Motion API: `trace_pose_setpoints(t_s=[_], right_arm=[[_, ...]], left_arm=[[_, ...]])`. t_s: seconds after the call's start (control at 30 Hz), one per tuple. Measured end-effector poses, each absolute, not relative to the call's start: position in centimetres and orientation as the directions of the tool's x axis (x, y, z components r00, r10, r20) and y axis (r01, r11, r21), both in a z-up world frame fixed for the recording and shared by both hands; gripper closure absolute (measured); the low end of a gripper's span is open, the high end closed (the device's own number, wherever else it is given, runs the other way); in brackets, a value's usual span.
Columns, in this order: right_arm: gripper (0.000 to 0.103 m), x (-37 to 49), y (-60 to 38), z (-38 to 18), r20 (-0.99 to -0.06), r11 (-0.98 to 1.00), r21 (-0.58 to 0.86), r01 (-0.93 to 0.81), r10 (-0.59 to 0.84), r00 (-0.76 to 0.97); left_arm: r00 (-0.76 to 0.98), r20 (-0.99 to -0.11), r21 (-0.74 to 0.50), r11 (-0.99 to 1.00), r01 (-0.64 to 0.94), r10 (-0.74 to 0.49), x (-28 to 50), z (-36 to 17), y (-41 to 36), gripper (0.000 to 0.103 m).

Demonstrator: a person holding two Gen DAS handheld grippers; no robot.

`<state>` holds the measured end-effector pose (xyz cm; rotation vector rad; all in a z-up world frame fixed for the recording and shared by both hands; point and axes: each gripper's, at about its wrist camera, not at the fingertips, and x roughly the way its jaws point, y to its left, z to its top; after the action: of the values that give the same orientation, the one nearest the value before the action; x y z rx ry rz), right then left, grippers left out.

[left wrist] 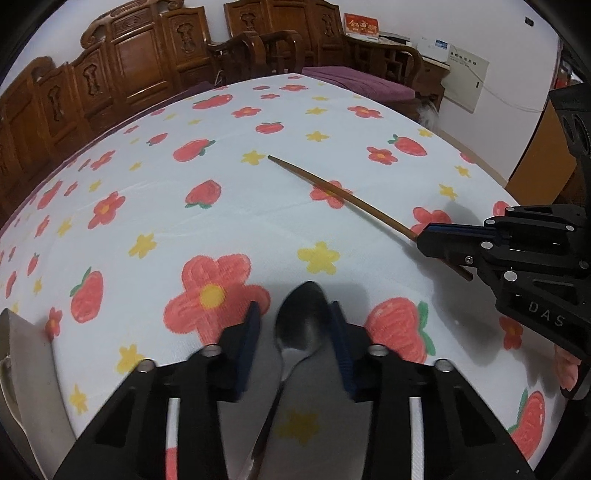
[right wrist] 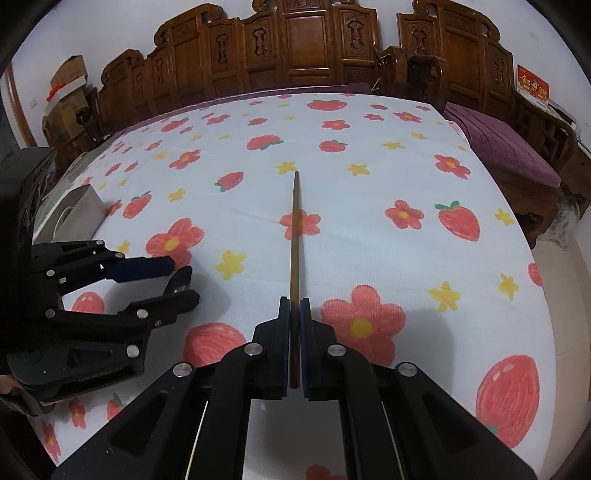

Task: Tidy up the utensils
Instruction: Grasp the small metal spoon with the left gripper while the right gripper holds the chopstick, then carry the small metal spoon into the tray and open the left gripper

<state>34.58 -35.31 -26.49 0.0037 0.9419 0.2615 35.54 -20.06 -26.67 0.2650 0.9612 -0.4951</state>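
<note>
Between right gripper [right wrist: 294, 306] pads, chopstick [right wrist: 295, 236]

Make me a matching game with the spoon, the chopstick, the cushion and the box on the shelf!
Things:
1. spoon
2. chopstick
3. bench cushion
4. box

Descriptions:
A. purple
B. red, far back by the wall
C. shiny metal, between the left tongs
D. thin brown wood, pinched in the right tongs

Pairs: 1-C, 2-D, 3-A, 4-B
</note>
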Motion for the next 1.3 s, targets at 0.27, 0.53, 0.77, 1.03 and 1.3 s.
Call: trace_pose_setpoints(t_s=[0.27, 0.53, 0.77, 1.03, 1.3], right_arm=[[0.097, 34.2, -33.8, -25.6, -0.786, 0.962, 0.109, -0.250, 0.237, 0.570], [0.097, 33.3, -31.4, -24.6, -0.770, 0.951, 0.095, -0.294, 0.258, 0.584], [0.097, 32.5, -30.0, -23.7, -0.753, 0.943, 0.087, -0.320, 0.273, 0.599], [0.097, 31.3, -27.9, -22.3, -0.721, 0.923, 0.091, -0.373, 0.319, 0.615], [0.097, 30.5, -26.6, -21.2, -0.694, 0.915, 0.076, -0.397, 0.334, 0.637]], left_arm=[[0.481, -0.834, -0.010, 0.878, 0.478, -0.272, 34.7, -25.4, -18.8, 0.076], [0.566, -0.771, -0.030, 0.904, 0.427, -0.293, 32.5, -21.9, -15.5, 0.077], [0.631, -0.715, -0.052, 0.922, 0.383, -0.302, 31.5, -19.0, -13.1, 0.077], [0.681, -0.668, -0.072, 0.937, 0.341, -0.299, 31.4, -15.6, -10.2, 0.077], [0.710, -0.661, -0.055, 0.959, 0.279, -0.245, 31.8, -14.3, -6.8, 0.077]])
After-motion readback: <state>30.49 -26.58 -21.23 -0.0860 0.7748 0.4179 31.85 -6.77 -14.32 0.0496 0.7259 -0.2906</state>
